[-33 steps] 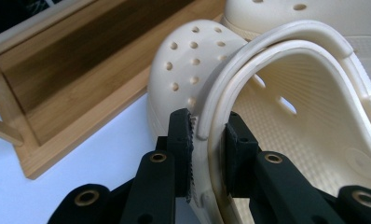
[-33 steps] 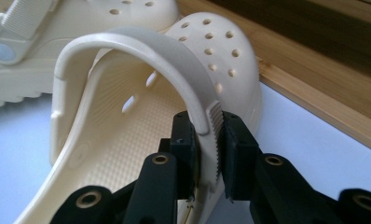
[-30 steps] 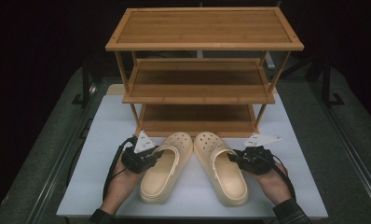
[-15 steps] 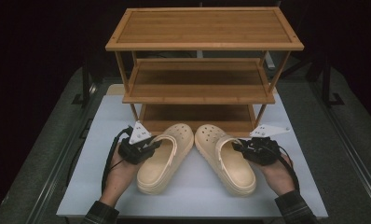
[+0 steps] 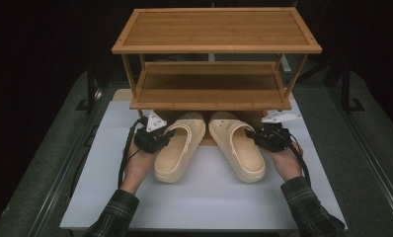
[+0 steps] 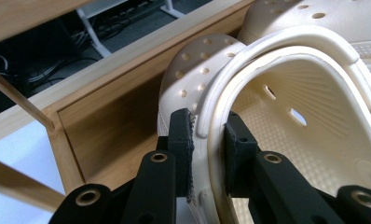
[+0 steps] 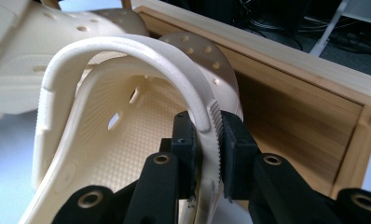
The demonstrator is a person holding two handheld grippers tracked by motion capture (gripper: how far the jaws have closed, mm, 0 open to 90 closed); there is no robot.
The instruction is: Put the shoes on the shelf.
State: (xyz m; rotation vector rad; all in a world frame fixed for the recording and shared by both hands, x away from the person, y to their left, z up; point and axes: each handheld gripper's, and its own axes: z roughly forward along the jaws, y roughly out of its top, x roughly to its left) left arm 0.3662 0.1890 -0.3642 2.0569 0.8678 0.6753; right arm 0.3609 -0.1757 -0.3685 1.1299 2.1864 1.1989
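Observation:
Two cream clogs lie side by side on the white board, their toes under the bamboo shoe rack [image 5: 214,42]. The left clog [image 5: 178,148] is gripped at its outer rim and strap by my left gripper [image 5: 157,139], which is shut on it; in the left gripper view the pads [image 6: 182,140] pinch the clog's side wall [image 6: 211,140]. My right gripper [image 5: 266,138] is shut on the outer side of the right clog [image 5: 239,148]; in the right gripper view its pads [image 7: 232,140] clamp the wall and strap [image 7: 207,121]. Both toes reach onto the rack's bottom shelf [image 5: 209,118].
The rack has three bamboo shelves, the middle shelf [image 5: 212,89] overhanging the clogs' toes. Its legs [image 5: 130,74] stand on the white board [image 5: 199,197], which lies on a dark grey table [image 5: 362,163]. Cables trail from both grippers along the person's hands.
Both hands have pushed forward towards the rack, carrying the clogs with them; the toes now lie under the middle shelf on the bottom shelf. The grips are unchanged.

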